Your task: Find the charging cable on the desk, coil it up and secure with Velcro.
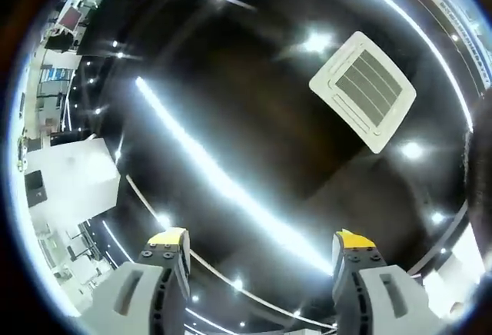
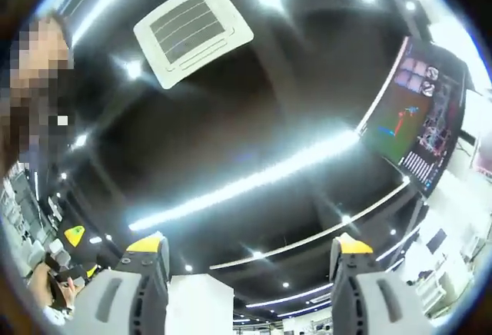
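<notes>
- In the left gripper view the left gripper (image 1: 261,244) points up at the ceiling, its yellow-tipped jaws standing wide apart with nothing between them.
- In the right gripper view the right gripper (image 2: 248,247) also aims upward, jaws spread wide and holding nothing.
- At the lower left edge of the right gripper view a person's hand (image 2: 60,289) holds the other gripper, whose yellow tip shows just above it.
- The charging cable and the tabletop cannot be located from these upward-facing pictures.
- Beyond the jaws the space is open up to a dark glossy ceiling (image 1: 254,120).
- A long light strip (image 1: 223,181) crosses the ceiling; another light strip (image 2: 254,181) runs across the right gripper view.
- A square air vent (image 1: 363,91) sits in the ceiling; the same kind of vent (image 2: 192,31) shows upper left in the right gripper view.
- A wall screen (image 2: 419,120) hangs at the right edge.
</notes>
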Tool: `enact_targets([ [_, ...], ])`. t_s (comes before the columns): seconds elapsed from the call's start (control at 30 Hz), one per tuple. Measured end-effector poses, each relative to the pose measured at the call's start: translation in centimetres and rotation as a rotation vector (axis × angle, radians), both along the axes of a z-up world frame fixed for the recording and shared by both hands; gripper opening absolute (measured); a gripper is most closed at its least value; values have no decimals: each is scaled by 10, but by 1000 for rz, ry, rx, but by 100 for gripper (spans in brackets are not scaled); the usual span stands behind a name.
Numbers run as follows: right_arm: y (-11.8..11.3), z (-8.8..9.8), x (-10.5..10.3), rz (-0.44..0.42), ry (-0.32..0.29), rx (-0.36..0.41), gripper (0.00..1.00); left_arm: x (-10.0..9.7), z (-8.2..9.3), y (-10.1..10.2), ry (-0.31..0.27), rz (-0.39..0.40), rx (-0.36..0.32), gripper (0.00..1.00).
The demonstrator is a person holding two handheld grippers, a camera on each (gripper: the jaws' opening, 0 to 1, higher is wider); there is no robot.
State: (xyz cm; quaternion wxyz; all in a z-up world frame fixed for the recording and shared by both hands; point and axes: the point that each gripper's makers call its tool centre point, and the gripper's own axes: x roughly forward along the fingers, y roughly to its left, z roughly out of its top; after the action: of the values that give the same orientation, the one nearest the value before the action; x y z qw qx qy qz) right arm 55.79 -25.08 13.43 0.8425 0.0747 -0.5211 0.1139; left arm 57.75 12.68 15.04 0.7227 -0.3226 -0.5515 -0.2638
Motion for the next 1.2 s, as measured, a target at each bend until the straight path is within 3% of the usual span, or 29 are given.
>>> enact_targets([
  [0.23,-6,-1,1,-15,13,7,87,7,-1,-30,22,-6,96,76],
  [0.6,-3,0,0,-5,10,-3,87,23,-7,-60,71,9,214,76],
  [0.83,-3,0,0,-5,9,-2,86,45,-18,-90,135,55,389,76],
  [0.97,-3,0,1,-3,10,-2,86,62,-32,-110,190,72,509,75],
  [1.2,-3,-2,7,0,27,-4,86,92,-62,-137,289,178,708,76],
])
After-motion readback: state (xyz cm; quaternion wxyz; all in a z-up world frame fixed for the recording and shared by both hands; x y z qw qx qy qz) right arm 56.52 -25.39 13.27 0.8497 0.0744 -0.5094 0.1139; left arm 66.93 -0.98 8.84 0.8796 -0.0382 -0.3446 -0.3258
